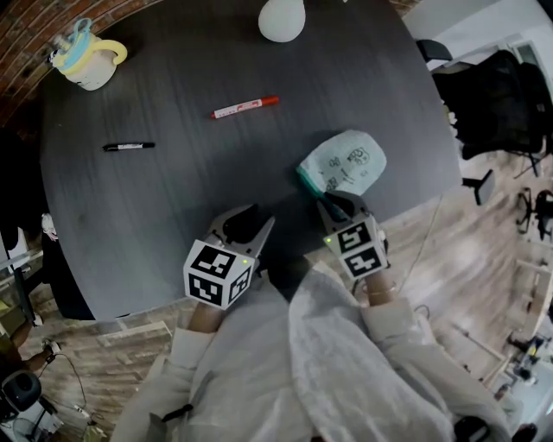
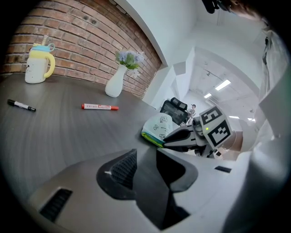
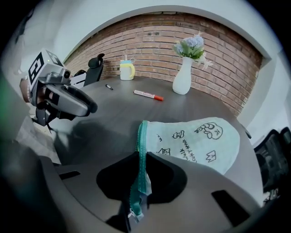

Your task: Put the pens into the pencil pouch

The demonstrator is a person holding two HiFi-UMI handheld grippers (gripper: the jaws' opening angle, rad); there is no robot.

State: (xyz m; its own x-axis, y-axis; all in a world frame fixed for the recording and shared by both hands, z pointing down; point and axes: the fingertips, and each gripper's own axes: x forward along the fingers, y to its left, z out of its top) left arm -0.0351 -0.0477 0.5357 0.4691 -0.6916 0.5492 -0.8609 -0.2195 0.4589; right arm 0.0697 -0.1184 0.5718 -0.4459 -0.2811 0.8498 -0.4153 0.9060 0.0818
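A pale green pencil pouch (image 1: 350, 162) (image 3: 195, 141) with small drawings lies near the table's front right edge. Its teal zipper edge faces me. My right gripper (image 1: 327, 200) (image 3: 140, 157) points steeply down and is shut on that zipper edge, with the band pinched between its pads. My left gripper (image 1: 262, 214) (image 2: 146, 152) hovers low over the table to the pouch's left, open a little, with nothing in it. A red-capped white pen (image 1: 245, 107) (image 3: 148, 94) lies mid-table. Farther left lies a black pen (image 1: 130, 146) (image 2: 21, 105).
The dark round table (image 1: 173, 198) holds a yellow lidded cup (image 1: 86, 60) at the far left and a white vase (image 1: 282, 17) with flowers at the back. A brick wall curves behind. A black office chair (image 1: 497, 95) stands right of the table.
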